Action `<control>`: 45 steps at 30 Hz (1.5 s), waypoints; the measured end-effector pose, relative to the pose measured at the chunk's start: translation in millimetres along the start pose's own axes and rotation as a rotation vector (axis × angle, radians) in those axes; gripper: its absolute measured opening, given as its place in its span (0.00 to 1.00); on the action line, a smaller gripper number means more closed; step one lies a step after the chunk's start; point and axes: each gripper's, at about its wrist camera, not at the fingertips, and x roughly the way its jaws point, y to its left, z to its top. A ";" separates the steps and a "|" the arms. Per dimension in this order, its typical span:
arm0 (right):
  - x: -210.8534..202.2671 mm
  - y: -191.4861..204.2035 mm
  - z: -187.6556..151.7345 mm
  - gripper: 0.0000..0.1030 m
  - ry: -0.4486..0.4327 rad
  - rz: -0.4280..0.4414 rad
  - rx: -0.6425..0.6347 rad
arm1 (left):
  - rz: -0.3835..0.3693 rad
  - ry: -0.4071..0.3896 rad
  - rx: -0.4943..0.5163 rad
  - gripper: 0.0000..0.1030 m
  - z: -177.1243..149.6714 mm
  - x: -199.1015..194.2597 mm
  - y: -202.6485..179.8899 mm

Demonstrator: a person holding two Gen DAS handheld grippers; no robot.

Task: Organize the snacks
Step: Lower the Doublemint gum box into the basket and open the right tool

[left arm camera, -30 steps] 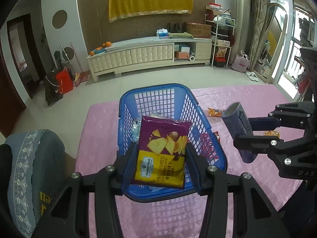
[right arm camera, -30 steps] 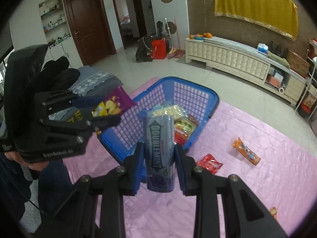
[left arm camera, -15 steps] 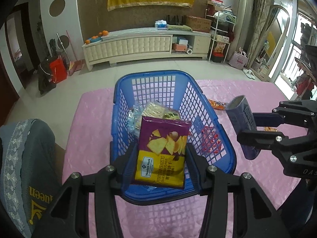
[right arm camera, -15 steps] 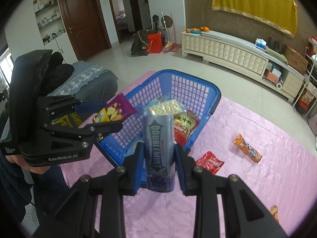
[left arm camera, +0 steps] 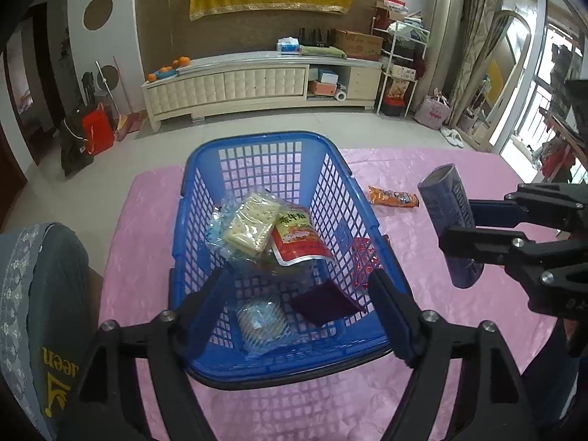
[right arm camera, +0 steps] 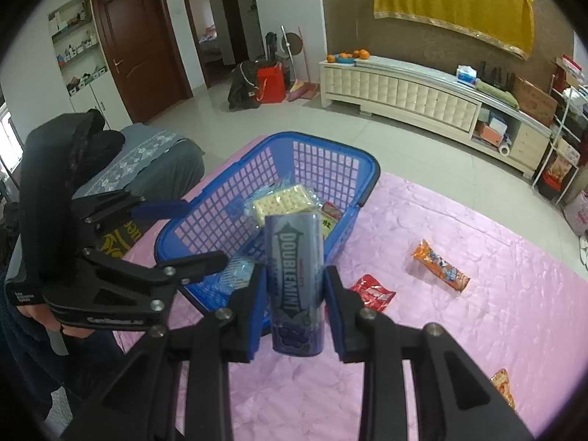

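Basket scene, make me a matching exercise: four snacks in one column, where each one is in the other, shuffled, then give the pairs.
Things:
1. Doublemint can
2. cracker pack
3. orange wrapper
4. purple chip bag

Places:
A. lying on the pink cloth, outside the basket
B. in the blue basket, towards its far end
C. clamped in the right gripper
D. in the basket at its near end, between the fingers of the open left gripper

Pairs: 1-C, 2-B, 3-A, 4-D

Both grippers are black linkage frames with silver screws, blue-padded jaws and white lettering.
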 end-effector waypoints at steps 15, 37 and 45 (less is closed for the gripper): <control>20.2 22.4 33.9 0.34 0.005 0.049 -0.050 | 0.104 -0.030 -0.030 0.74 -4.8 -29.0 45.9; 108.5 5.6 78.7 0.34 0.190 -0.091 0.040 | 0.051 -0.031 -0.076 0.74 22.3 9.3 79.7; 118.2 4.3 82.0 0.77 0.187 -0.236 0.024 | 0.042 -0.014 -0.116 0.74 17.9 17.9 87.4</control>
